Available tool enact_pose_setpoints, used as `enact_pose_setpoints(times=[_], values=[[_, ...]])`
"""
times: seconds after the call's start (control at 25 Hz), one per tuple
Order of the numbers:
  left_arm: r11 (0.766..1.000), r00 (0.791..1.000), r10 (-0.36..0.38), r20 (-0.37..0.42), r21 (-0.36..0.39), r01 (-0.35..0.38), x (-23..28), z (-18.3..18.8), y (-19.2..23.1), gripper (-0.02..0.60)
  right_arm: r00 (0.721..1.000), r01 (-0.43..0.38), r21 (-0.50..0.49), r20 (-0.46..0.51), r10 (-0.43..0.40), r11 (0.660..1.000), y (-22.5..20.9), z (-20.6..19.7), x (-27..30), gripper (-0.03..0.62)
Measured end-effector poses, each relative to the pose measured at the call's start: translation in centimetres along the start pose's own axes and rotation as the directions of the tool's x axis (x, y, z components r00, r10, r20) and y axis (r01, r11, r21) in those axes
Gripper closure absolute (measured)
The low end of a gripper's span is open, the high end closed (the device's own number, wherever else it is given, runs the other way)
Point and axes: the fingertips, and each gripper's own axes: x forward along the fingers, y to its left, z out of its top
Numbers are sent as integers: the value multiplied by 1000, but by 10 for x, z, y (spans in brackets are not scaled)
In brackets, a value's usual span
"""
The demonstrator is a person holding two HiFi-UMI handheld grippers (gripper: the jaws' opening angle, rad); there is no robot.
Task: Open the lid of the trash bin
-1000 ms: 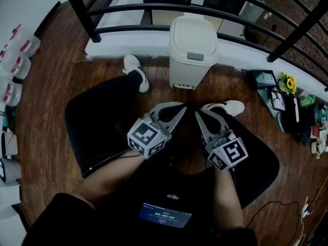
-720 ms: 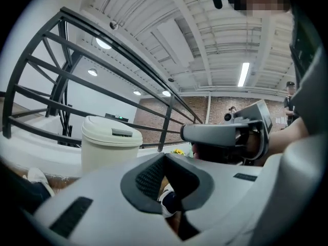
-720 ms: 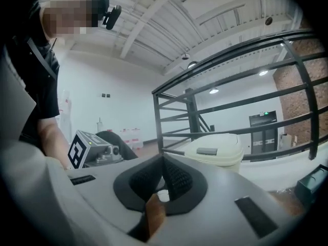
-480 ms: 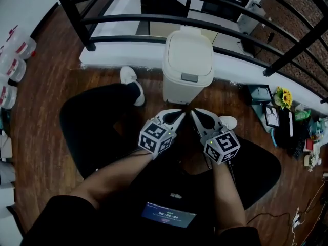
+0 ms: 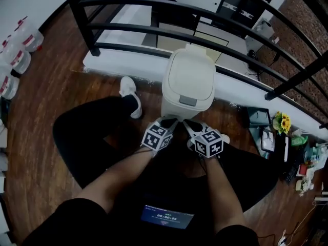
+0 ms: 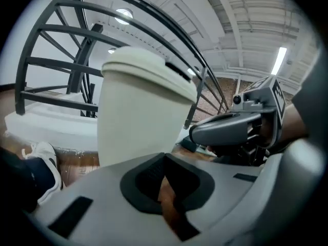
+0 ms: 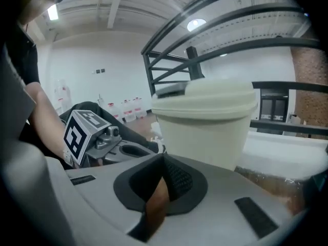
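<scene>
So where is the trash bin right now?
Head view, centre: the trash bin stands against the white ledge under the railing, just beyond the left gripper and right gripper.

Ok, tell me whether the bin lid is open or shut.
Shut: the lid sits flat on the trash bin, no gap at its rim.

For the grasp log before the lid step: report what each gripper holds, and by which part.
Nothing is held. The left gripper and right gripper both have jaws shut on nothing; the cream plastic trash bin stands just ahead.
</scene>
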Motion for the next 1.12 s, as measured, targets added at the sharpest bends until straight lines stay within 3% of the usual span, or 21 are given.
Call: enact_pose_setpoints(times=[0.24,0.68,0.92,1.12], values=[[999,995,41,-89,5,-40,44,-38,23,545,997,6,119,-72,3,993,-38,-49,40,589],[993,963,111,-244,-9,-117,120,-98,61,546,992,37,200,-123,-13,979,-91,-106,70,589],[991,958,125,-260,-8,-131,159,-113,73,546,995,37,240,-100,-13,970,-113,-110,76,589],[984,950,152,-272,-53,-173,180,-126,88,545,996,38,272,-87,-15,961,-126,-117,78,589]])
